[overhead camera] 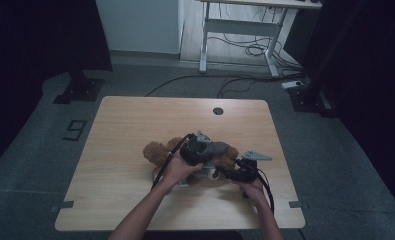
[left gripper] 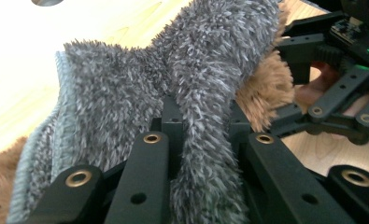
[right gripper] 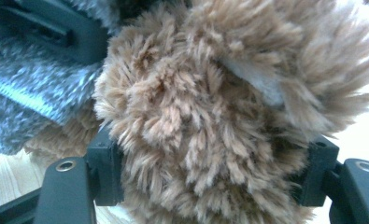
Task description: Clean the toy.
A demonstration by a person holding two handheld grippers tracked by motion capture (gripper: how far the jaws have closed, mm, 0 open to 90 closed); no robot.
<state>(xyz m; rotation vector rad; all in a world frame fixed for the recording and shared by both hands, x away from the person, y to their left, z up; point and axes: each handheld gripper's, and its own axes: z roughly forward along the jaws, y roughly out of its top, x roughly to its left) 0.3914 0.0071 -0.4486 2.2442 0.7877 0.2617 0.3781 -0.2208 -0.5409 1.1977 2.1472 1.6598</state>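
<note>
on the wooden worktop (overhead camera: 120, 145), just below centre, lay the brown plush toy (overhead camera: 157, 150). left tongs (left gripper: 198, 140) were clamped on its fuzzy grey garment (left gripper: 210, 60); at three o'clock, right tongs (right gripper: 210, 172) gripped brown fur.

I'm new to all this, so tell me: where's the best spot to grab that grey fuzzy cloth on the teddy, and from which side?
Probably its loose folded edge, from the person's side. In the left gripper view the cloth bunches into a narrow ridge there, thin enough for the left gripper, which is shut on it. The right gripper holds the teddy.
</note>
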